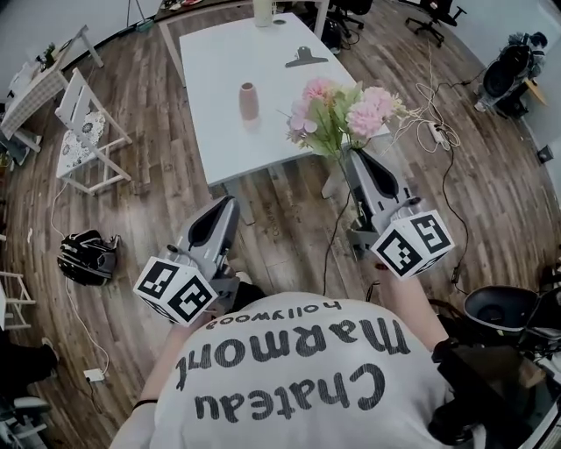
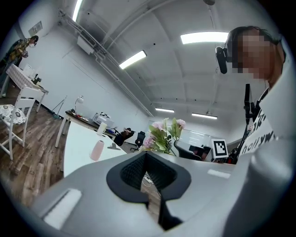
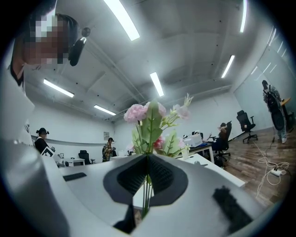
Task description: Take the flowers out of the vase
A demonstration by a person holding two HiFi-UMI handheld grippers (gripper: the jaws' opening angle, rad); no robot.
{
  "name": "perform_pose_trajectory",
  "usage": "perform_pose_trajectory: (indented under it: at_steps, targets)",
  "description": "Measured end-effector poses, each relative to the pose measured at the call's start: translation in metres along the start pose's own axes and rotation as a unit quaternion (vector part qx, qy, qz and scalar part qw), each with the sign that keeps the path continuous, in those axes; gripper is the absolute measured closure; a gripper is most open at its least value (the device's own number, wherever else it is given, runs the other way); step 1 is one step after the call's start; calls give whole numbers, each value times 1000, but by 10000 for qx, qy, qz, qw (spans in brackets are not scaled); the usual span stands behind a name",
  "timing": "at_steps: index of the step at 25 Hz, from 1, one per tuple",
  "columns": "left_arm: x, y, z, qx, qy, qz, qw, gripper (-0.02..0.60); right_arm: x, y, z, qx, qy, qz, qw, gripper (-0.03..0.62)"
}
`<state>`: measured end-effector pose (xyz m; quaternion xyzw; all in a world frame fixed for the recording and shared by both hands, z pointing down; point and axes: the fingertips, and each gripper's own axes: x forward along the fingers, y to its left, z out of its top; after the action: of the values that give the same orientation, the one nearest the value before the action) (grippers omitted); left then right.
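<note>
My right gripper (image 1: 351, 158) is shut on the green stems of a bunch of pink flowers (image 1: 344, 114), which stands upright over the table's near right corner. In the right gripper view the stems run down between the shut pads (image 3: 159, 173) and the flowers (image 3: 150, 121) rise above my gripper (image 3: 148, 158). A small pink vase (image 1: 249, 101) stands upright and apart on the white table (image 1: 219, 53), and it also shows in the left gripper view as the vase (image 2: 97, 150). My left gripper (image 1: 231, 202) hangs over the wooden floor short of the table, shut and holding nothing.
A black clip (image 1: 305, 60) and a white cup (image 1: 262, 11) are on the table's far part. A white chair (image 1: 86, 140) and a black bag (image 1: 88, 256) are to the left. Cables (image 1: 429, 114) lie on the floor at right, near a dark bin (image 1: 501, 309).
</note>
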<state>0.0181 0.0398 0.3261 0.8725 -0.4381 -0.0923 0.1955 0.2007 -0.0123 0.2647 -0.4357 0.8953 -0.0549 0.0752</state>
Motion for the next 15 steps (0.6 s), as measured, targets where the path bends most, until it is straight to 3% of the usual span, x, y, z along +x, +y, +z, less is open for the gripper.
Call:
perform_pose_trajectory:
  at_steps: [6,15]
  targets:
    - [-12,-31,-34,-57,34,248,9997,575,-32,-9,-12,91,98,204,9997,576]
    - [-23,-62,-42,-10,5,521,9986,575,-59,-9,-19,177,240,439,9986,576]
